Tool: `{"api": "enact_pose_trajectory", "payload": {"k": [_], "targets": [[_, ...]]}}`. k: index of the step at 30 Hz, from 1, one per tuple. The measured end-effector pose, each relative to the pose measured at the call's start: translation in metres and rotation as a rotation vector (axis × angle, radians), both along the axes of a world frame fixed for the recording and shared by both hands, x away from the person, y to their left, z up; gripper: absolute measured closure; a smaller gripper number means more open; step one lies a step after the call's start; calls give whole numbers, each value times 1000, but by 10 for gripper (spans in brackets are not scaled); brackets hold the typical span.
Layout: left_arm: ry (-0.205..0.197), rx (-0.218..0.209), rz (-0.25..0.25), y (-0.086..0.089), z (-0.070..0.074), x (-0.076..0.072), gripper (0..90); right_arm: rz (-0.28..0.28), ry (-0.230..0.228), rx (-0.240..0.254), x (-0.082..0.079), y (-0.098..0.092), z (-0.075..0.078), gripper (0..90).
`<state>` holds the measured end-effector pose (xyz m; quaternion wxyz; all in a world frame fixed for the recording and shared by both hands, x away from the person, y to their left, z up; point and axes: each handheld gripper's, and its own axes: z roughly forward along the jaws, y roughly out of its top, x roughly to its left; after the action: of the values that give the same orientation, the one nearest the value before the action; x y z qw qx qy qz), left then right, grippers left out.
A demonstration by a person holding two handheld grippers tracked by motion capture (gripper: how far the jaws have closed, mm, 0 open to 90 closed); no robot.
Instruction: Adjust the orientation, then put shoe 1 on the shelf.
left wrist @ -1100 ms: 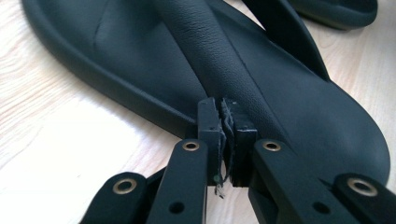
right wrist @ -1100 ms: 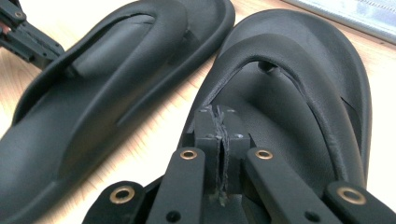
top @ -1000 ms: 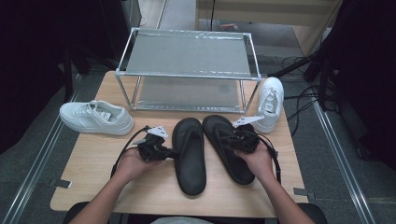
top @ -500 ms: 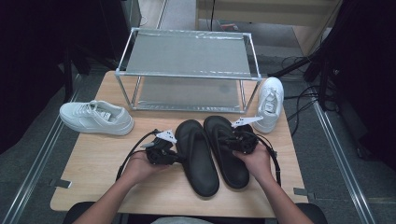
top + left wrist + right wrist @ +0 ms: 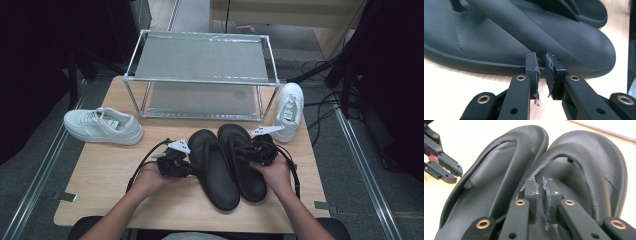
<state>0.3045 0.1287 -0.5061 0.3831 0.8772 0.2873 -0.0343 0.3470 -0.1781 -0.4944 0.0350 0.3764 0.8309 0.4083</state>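
Two black flip-flops lie side by side in mid-table, the left flip-flop (image 5: 216, 167) (image 5: 499, 37) (image 5: 486, 190) touching the right flip-flop (image 5: 250, 181) (image 5: 596, 170). My left gripper (image 5: 193, 170) (image 5: 541, 56) (image 5: 441, 165) sits at the left one's outer edge. Its jaws have just been opening, and a narrow gap shows with nothing between the pads. My right gripper (image 5: 245, 150) (image 5: 539, 181) hovers over the right one's footbed beside its strap. Its jaws have also just been opening, slightly parted with nothing pinched.
A metal two-level rack (image 5: 200, 65) stands at the back of the wooden table (image 5: 100, 190). A white sneaker (image 5: 102, 125) lies at the left. Another white sneaker (image 5: 289, 110) lies to the right of the rack. Cables trail from both grippers.
The left flip-flop has slid right, up against the right one, and my left hand followed it. Both hands otherwise stay put.
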Motion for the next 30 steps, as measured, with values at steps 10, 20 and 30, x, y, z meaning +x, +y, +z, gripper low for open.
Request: {"api": "enact_pose_trajectory", "payload": {"k": [10,20,30], "targets": [[-9,-21,53,18,9,3,795,-18,-50,74,-10,-7,8,722],[0,-28,80,29,14,5,738,-28,-64,85,-16,-5,11,556],[-46,-25,103,35,22,9,480,-24,-77,69,-28,2,13,478]]}}
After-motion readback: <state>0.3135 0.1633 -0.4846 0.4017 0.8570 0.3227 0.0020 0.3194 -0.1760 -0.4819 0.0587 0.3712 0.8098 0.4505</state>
